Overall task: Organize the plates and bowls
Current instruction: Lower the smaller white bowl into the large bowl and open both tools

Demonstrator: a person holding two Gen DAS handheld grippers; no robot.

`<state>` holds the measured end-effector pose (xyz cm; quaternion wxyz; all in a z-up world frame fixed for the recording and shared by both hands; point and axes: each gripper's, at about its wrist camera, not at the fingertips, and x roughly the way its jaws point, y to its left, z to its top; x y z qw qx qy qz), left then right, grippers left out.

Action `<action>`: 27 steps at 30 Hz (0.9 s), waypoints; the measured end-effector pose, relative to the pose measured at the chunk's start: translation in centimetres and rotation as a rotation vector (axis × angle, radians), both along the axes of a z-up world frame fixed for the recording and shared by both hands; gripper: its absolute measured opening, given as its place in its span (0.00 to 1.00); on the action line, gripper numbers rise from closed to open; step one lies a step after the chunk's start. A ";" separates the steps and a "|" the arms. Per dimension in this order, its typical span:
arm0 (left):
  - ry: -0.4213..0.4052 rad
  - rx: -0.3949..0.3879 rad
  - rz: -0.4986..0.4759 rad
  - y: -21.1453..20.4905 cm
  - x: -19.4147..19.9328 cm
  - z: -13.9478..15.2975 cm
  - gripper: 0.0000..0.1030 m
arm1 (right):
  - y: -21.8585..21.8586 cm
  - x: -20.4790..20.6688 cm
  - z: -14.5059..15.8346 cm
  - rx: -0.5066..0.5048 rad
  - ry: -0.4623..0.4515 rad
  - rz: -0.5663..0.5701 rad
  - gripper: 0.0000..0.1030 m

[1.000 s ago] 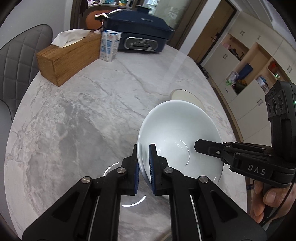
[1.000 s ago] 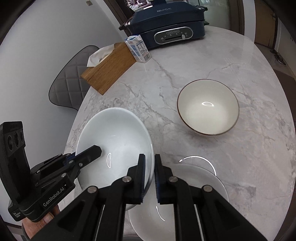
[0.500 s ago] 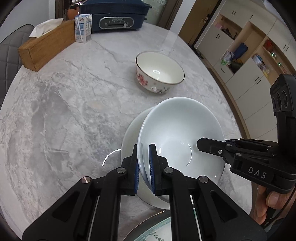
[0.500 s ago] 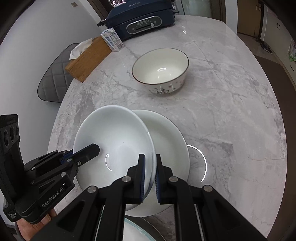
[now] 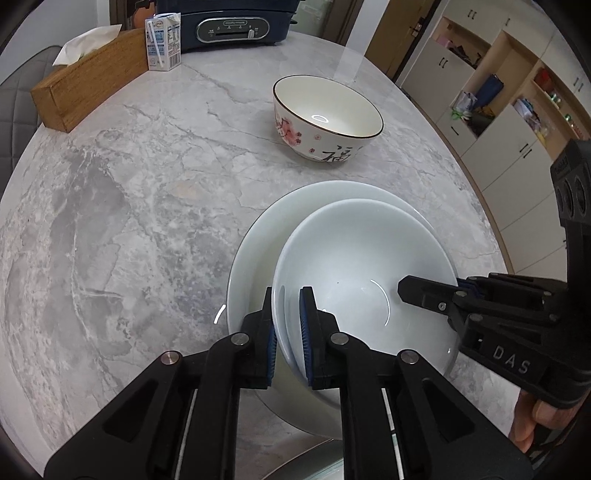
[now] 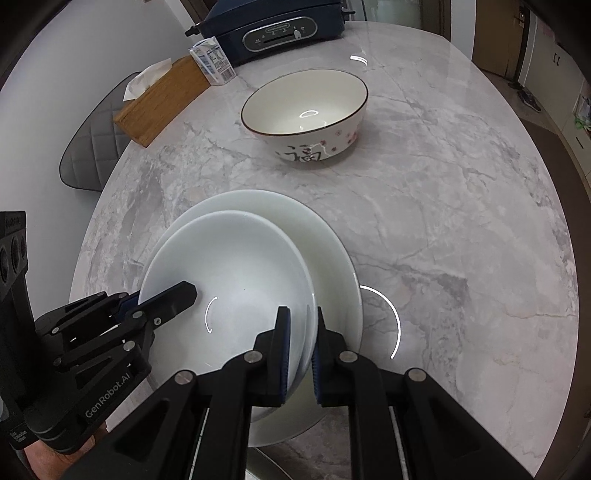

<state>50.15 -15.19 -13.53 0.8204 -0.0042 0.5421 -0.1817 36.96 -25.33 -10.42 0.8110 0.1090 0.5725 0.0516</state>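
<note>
Marble surface (image 5: 129,206): near its front edge we clamp left claw (image 5: 287,328) and right claw (image 6: 300,347) on opposite rims of the white bowl (image 5: 362,266), nesting it level on the white plate (image 5: 255,258).

My right gripper (image 6: 300,345) has its jaws opening, the white bowl (image 6: 236,273) rim between them; my left gripper (image 6: 162,299) is on the opposite rim. Bowl sits in a white plate (image 6: 325,236). Beyond the plate: flowered bowl (image 6: 306,114), tissue box (image 6: 162,99), milk carton (image 6: 212,61), cooker (image 6: 277,26).
</note>
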 end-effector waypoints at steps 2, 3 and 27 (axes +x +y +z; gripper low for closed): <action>0.003 -0.009 0.005 0.1 0.0 0.1 0.10 | 0.2 0.0 0.0 -0.008 -0.005 0.009 0.19; 0.007 -0.015 0.005 0.2 -0.1 0.2 0.11 | 0.2 -0.1 0.1 -0.002 -0.003 0.012 0.21; -0.108 -0.129 0.073 2.3 10.2 7.3 0.55 | -6.5 5.7 6.9 0.118 -0.175 -0.129 0.49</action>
